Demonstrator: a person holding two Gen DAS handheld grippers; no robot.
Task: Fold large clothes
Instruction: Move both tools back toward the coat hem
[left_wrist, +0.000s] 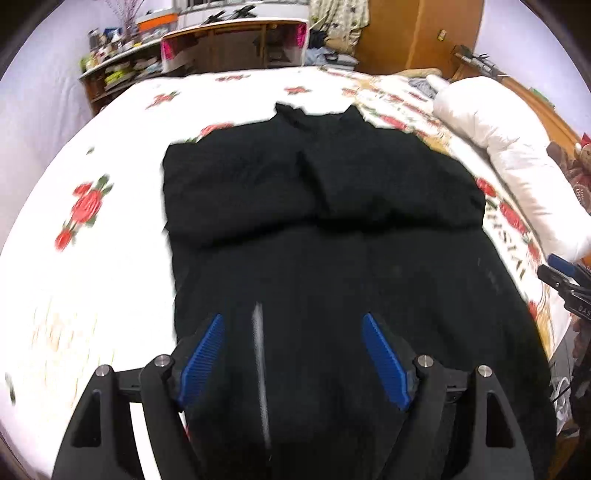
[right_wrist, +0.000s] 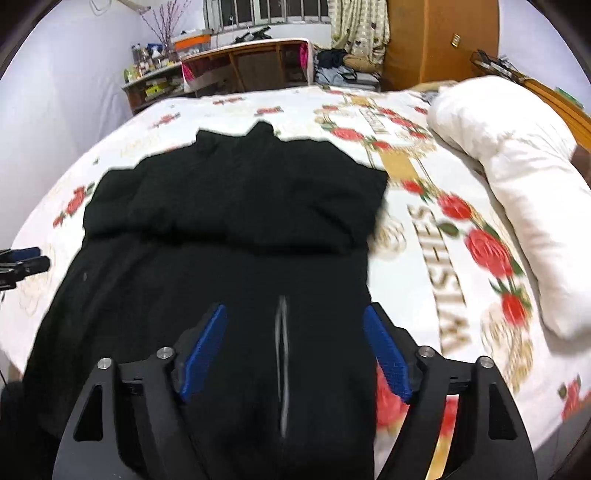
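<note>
A large black garment lies flat on the rose-print bed sheet. Its collar points to the far side and its sleeves are folded in across the chest. My left gripper hovers open over the near left part of the garment, blue pads apart, nothing pinched. My right gripper hovers open over the near right part, close to the garment's right edge. Each gripper shows at the other view's edge: the right gripper and the left gripper. A thin pale streak shows between each pair of fingers.
A rolled white duvet lies along the bed's right side against a wooden headboard. Beyond the far edge stand a wooden desk and cluttered shelves. Bare sheet surrounds the garment.
</note>
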